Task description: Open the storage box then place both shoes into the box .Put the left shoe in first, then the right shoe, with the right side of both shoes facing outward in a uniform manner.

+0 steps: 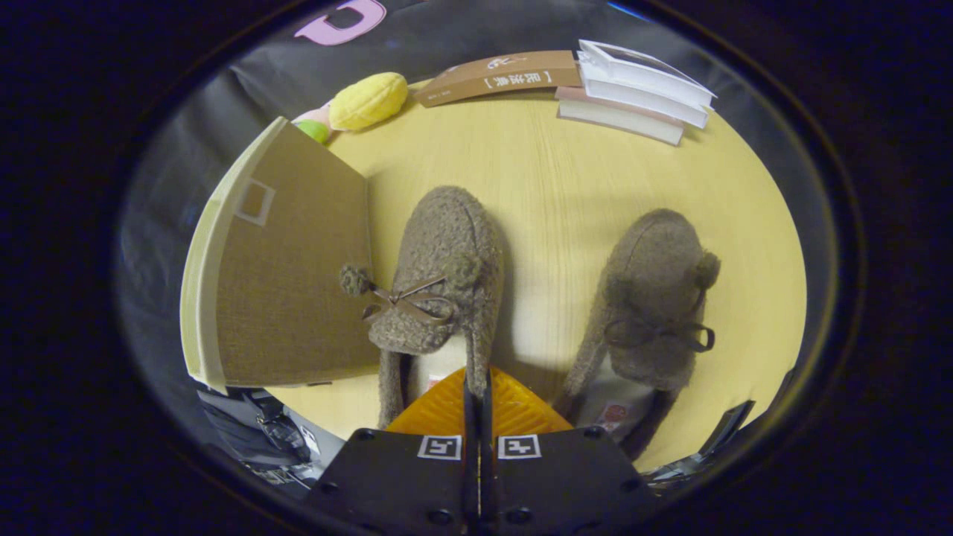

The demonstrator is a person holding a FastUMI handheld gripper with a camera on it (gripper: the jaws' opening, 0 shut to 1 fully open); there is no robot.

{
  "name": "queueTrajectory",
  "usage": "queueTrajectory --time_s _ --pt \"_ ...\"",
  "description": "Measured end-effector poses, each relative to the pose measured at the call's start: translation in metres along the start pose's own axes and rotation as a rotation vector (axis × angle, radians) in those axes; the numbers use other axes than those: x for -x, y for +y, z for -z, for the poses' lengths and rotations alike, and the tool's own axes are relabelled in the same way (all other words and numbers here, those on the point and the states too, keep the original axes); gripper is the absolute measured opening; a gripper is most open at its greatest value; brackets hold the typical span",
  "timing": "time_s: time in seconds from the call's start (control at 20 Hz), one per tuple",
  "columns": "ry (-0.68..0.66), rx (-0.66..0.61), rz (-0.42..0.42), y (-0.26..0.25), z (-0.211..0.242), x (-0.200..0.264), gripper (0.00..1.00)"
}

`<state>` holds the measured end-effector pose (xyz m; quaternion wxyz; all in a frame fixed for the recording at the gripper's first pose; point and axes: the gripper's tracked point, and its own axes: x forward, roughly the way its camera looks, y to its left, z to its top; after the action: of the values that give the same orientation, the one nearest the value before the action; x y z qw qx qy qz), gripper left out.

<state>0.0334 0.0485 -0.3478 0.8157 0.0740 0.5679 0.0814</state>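
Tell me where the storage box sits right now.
In the gripper view the storage box stands on the wooden table, lid closed, touching the nearer shoe, whose heel wall the gripper is shut on.

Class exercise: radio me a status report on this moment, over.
Gripper shut on the left shoe's collar edge. Storage box beside it, right shoe apart on table. Nothing blocking.

Desk (536, 186): pale wood grain, smooth, low sheen. Left shoe (439, 275) and right shoe (655, 298): nubbly, fleecy cloth, matt, each with a thin glossy ribbon bow and pompoms. Storage box (298, 275): coarse woven cloth face, matt. Books (633, 93): paper, smooth covers. Plush toy (368, 100): soft fabric.
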Motion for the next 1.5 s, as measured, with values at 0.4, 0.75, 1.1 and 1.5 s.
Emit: queueTrajectory --time_s 0.4,0.75,1.1,1.5 --pt "-0.036 -0.02 -0.067 0.019 -0.024 0.059 0.04" --pt "-0.106 0.054 -0.198 0.085 -0.073 0.135 0.04" --pt "-0.093 0.11 -0.323 0.189 -0.089 0.11 0.04" --pt "-0.034 0.198 -0.246 0.243 -0.065 0.019 0.04"
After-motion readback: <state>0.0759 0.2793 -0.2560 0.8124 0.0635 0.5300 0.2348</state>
